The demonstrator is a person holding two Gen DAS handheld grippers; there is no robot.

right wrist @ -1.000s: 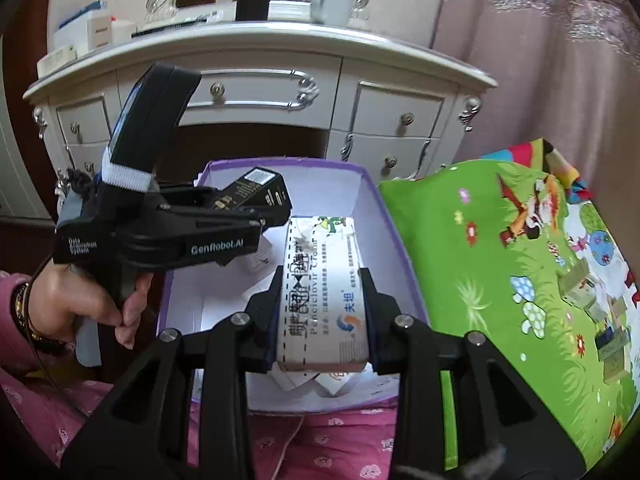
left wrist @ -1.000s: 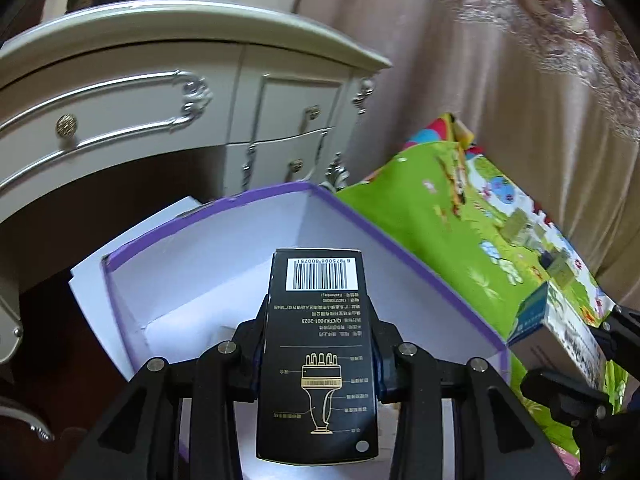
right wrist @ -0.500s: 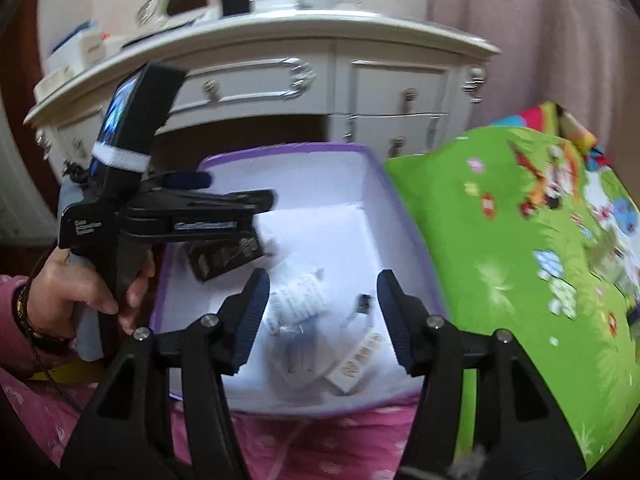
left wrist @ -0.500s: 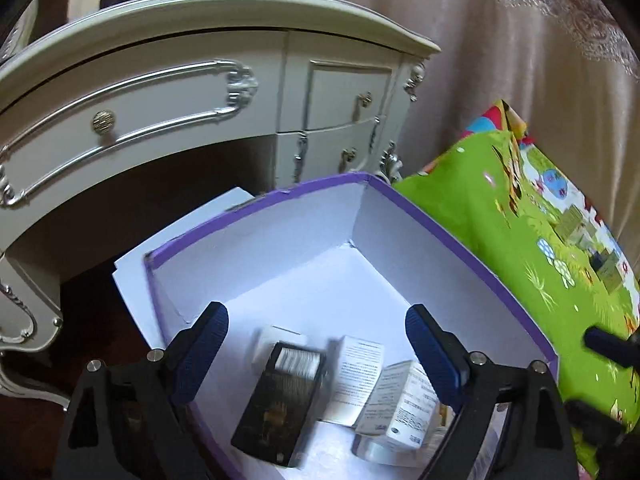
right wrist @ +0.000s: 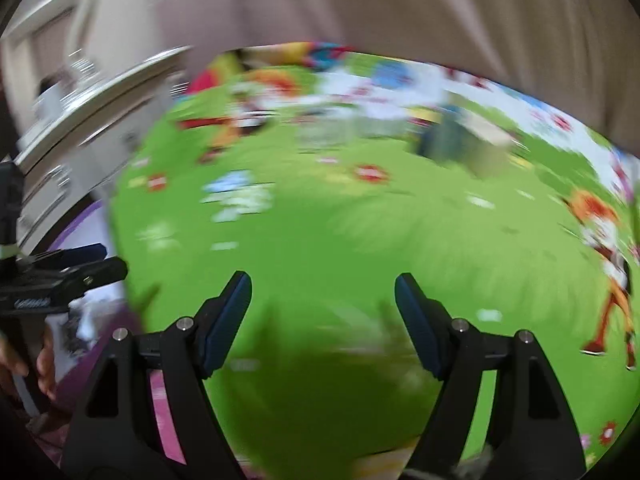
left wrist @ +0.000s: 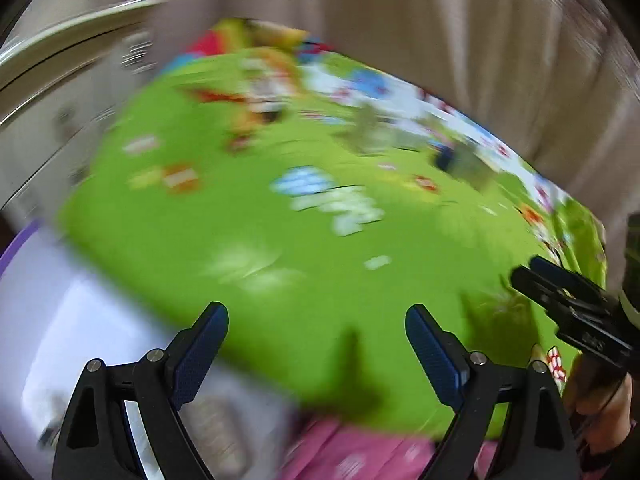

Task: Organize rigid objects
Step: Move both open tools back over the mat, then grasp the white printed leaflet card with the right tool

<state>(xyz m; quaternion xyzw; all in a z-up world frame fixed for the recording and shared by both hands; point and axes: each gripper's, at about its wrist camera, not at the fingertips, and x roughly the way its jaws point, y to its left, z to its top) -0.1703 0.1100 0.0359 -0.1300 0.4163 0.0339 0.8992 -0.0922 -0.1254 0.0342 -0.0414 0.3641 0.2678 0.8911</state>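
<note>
Green cartoon mat [left wrist: 304,280], print seemingly blurred, unreadable

Both grippers black plastic w/ triangular cut-outs in the finger arms, silver screws at the pivots. Left gripper [left wrist: 316,336]: blue textured pads [left wrist: 200,354]. Right gripper [right wrist: 323,312]: same blue pads [right wrist: 226,322]. Pink patterned clothing [left wrist: 352,454] at bottom edge, blurred.
</note>
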